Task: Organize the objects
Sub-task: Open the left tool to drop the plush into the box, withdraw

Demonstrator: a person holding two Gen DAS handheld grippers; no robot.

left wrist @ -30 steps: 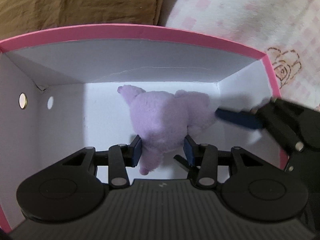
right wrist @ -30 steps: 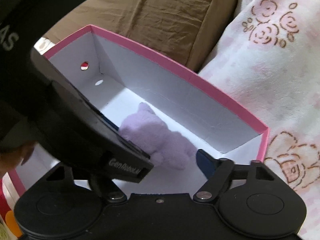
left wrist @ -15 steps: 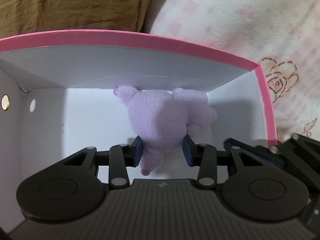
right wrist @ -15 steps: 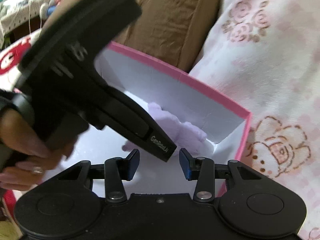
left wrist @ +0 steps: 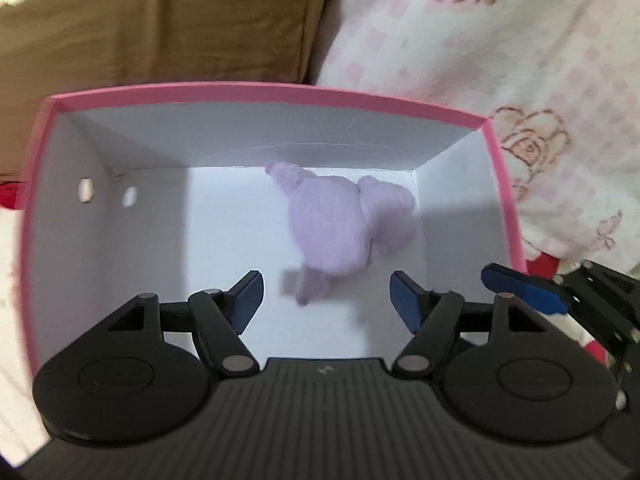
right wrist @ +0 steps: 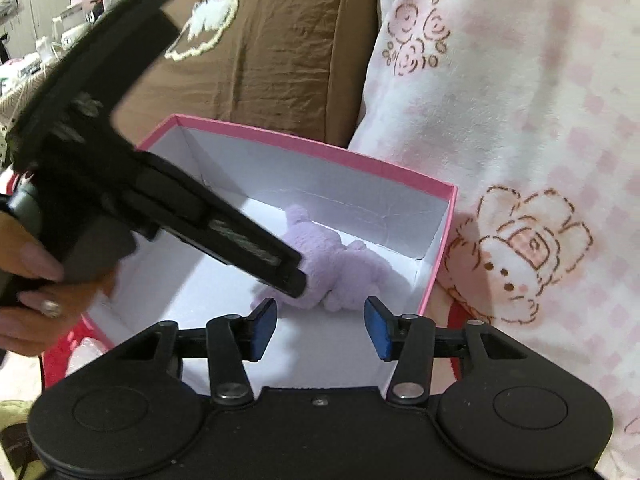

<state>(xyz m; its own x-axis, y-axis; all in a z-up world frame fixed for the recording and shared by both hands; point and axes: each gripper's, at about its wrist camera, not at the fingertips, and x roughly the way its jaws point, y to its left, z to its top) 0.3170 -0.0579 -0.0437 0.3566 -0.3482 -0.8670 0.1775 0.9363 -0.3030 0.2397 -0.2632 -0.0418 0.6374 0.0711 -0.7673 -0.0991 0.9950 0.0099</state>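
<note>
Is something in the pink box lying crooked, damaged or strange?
Nothing stands out. The purple plush toy lies alone on the floor of the pink box, near its far right corner. The box looks whole; two small holes pierce its left wall.

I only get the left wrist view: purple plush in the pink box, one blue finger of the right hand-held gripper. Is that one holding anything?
Observer: No. The right hand-held gripper has just been opening, nothing between its pads; the purple plush lies beyond them.
Operator: Anything on the left that I miss?
Observer: A person's hand, a ring on one finger, at the left rim of the pink box.
</note>
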